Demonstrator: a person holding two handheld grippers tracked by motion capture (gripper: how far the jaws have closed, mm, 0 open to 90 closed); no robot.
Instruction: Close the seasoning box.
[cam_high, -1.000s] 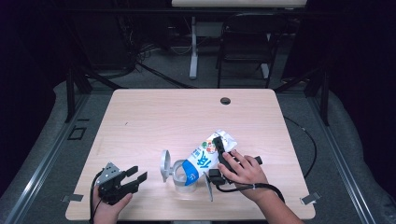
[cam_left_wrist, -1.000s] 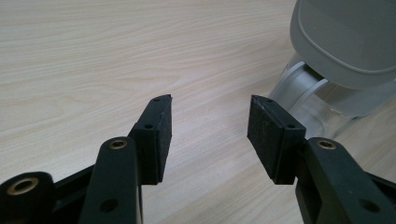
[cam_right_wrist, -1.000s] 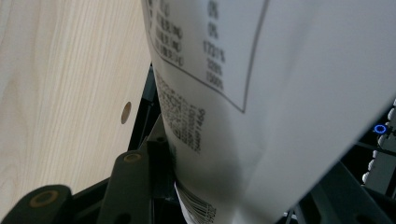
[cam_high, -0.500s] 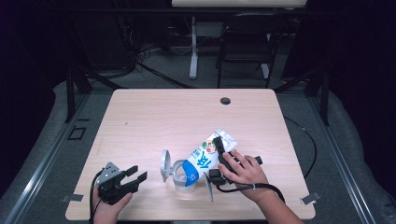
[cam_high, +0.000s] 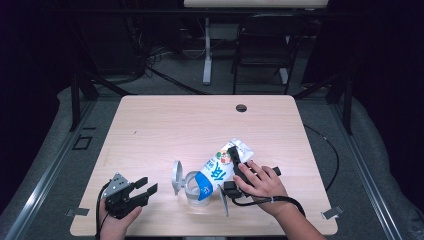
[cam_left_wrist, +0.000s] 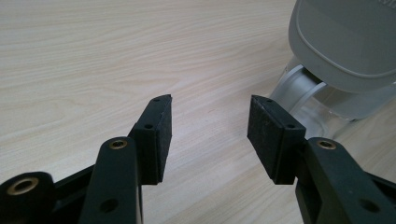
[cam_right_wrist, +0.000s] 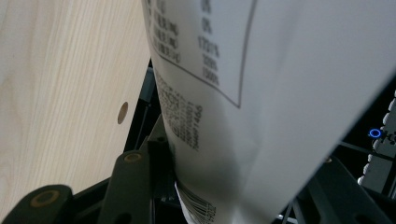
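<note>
A white and blue carton (cam_high: 214, 174) lies tilted near the front of the table (cam_high: 165, 130), its lower blue end over the mouth of a clear container (cam_high: 192, 189). The container's grey lid (cam_high: 176, 176) stands flipped open to the left. My right gripper (cam_high: 231, 169) is shut on the carton, one jaw on each side of it; in the right gripper view the carton's printed white face (cam_right_wrist: 261, 93) sits between the jaws (cam_right_wrist: 233, 186). My left gripper (cam_high: 148, 185) rests open at the front left, apart from the container. Its view shows bare pads (cam_left_wrist: 208, 122), with lid (cam_left_wrist: 345, 42) and container (cam_left_wrist: 308, 93) ahead.
A small round hole (cam_high: 241, 108) sits near the table's far edge. Bare wood stretches across the left and far half of the table. A chair (cam_high: 265, 45) and a table leg (cam_high: 206, 55) stand on the dark floor beyond.
</note>
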